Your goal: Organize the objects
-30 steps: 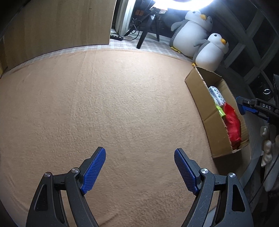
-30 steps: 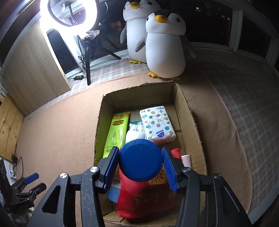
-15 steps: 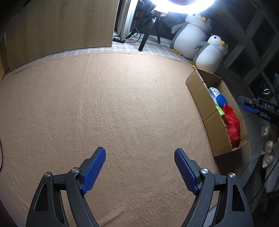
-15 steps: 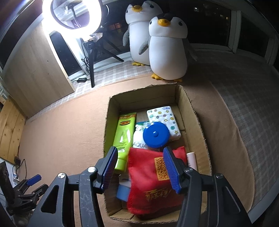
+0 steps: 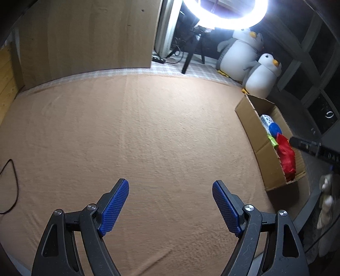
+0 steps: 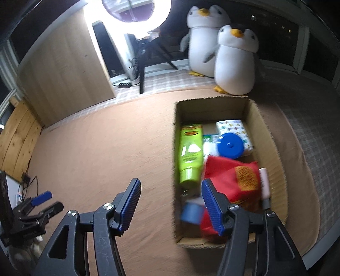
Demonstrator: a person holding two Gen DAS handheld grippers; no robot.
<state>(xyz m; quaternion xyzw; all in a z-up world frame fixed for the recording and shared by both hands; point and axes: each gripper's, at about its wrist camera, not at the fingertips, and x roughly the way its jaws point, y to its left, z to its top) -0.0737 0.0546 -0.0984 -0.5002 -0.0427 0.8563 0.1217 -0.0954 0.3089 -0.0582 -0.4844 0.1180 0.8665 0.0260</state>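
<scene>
A tan fleece blanket [image 5: 148, 131] covers the work surface, lit by a ring light [image 6: 136, 10] at the far edge, with two plush penguins [image 6: 233, 61] standing just beyond a cardboard box [image 6: 269, 152]. The box sits at the right of the blanket and holds a green tube [image 6: 190, 152], a patterned tissue pack [image 6: 231, 125], a red pouch [image 6: 231, 176], a blue roll [image 6: 192, 213] at the near end, and a blue-lidded container [image 6: 230, 145] lying among them toward the far end.

The right gripper [image 6: 171, 204] hangs above the box's near left wall, jaws apart and empty. One second ago it was clamped on the blue-lidded container over the box; that item is now released inside, and the gripper has drawn back and to the left. The left gripper [image 5: 170, 209] stays apart, empty, over bare blanket, well clear of the box.

Judgement: the deposit step is complete. No loose item shows on the blanket in either view, so the next move calls for checking for anything left; the task appears near its end.
</scene>
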